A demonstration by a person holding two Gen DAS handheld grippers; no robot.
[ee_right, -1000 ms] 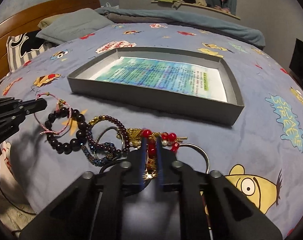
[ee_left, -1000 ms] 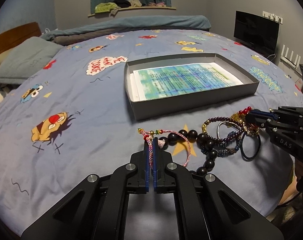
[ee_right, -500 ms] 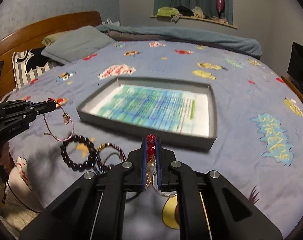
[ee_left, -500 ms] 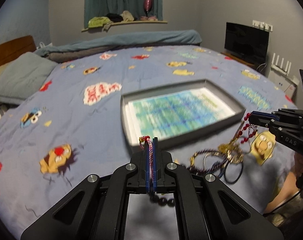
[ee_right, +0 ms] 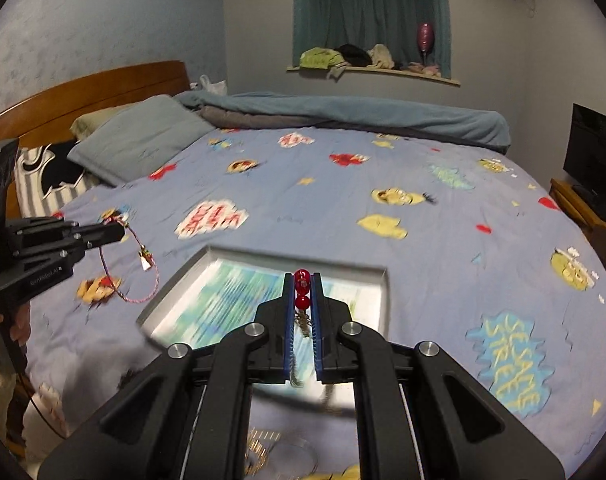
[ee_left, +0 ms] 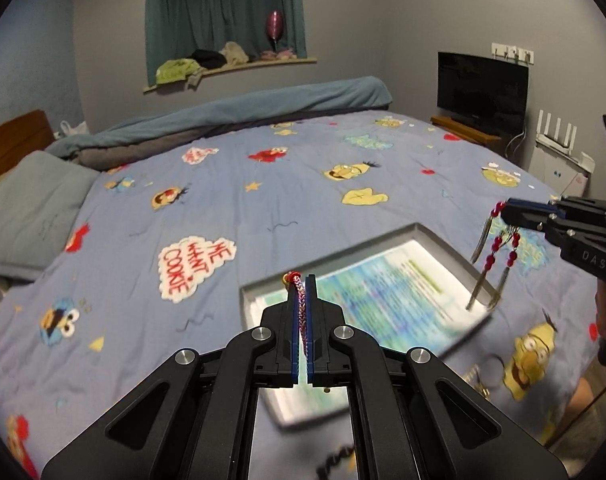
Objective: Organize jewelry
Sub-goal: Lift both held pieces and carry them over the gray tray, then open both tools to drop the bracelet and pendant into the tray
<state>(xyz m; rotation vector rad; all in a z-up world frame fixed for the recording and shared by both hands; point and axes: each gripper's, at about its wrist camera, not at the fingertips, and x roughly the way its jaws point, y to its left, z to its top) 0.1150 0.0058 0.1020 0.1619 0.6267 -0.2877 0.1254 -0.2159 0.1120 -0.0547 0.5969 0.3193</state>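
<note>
My left gripper (ee_left: 301, 280) is shut on a pink braided cord bracelet (ee_left: 301, 304); in the right wrist view the bracelet (ee_right: 137, 276) hangs as a loop from the left gripper (ee_right: 119, 232) above the bed. My right gripper (ee_right: 303, 276) is shut on a red bead ornament (ee_right: 302, 300) with gold tassels; in the left wrist view the ornament (ee_left: 493, 256) dangles from the right gripper (ee_left: 505, 212) over the right end of the grey shallow box (ee_left: 419, 232). The box (ee_right: 295, 266) holds a blue-green printed sheet and lies below both grippers.
More jewelry lies on the cartoon-print bedspread (ee_left: 223, 208) near the front edge, seen blurred under the grippers (ee_right: 279, 448). A pillow (ee_left: 27, 208) and rolled blanket (ee_left: 231, 112) lie at the far side. A TV (ee_left: 483, 84) stands at right.
Both grippers have lifted off the bed with their pieces and moved forward over the box. The remaining jewelry pile has dropped to the bottom of both views.
</note>
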